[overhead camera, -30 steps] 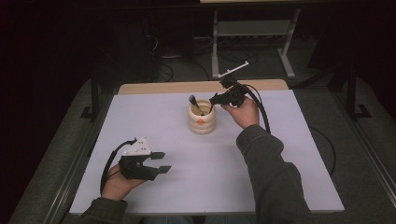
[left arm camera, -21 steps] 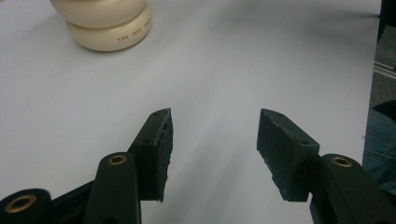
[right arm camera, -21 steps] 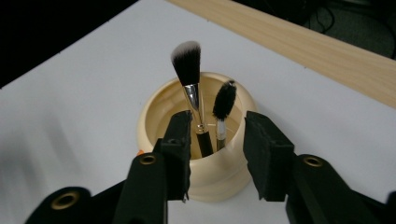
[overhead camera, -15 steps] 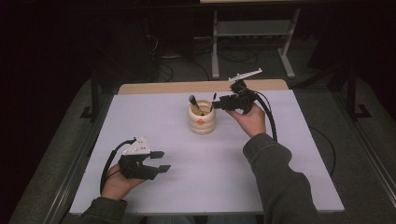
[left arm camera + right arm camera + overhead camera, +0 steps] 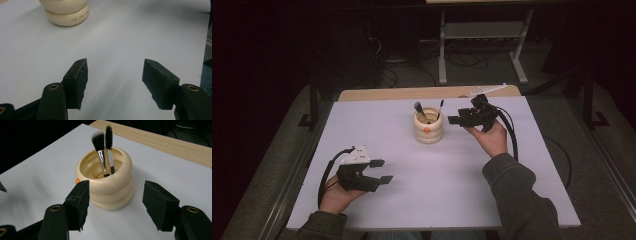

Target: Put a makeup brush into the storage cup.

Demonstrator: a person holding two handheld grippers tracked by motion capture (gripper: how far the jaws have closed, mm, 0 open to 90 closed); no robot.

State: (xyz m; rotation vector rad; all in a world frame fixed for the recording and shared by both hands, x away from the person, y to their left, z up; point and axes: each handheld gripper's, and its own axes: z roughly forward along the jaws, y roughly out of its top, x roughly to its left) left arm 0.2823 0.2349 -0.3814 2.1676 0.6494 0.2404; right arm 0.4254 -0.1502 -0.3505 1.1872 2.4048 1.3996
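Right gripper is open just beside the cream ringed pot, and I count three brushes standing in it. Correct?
Not quite: the cream ringed pot holds two brushes, not three. The right gripper view shows a fluffy brush and a thin dark brush standing in it. The rest is right: the right gripper is open just beside the pot, nothing between its jaws.

White-topped bench (image 5: 452,200), bare wooden strip (image 5: 397,93) along its 12 o'clock edge. One cream ribbed holder (image 5: 427,131) stands directly on it, just toward 12 o'clock from centre, with two brushes (image 5: 105,150) upright inside. Grey floor (image 5: 592,165) around.
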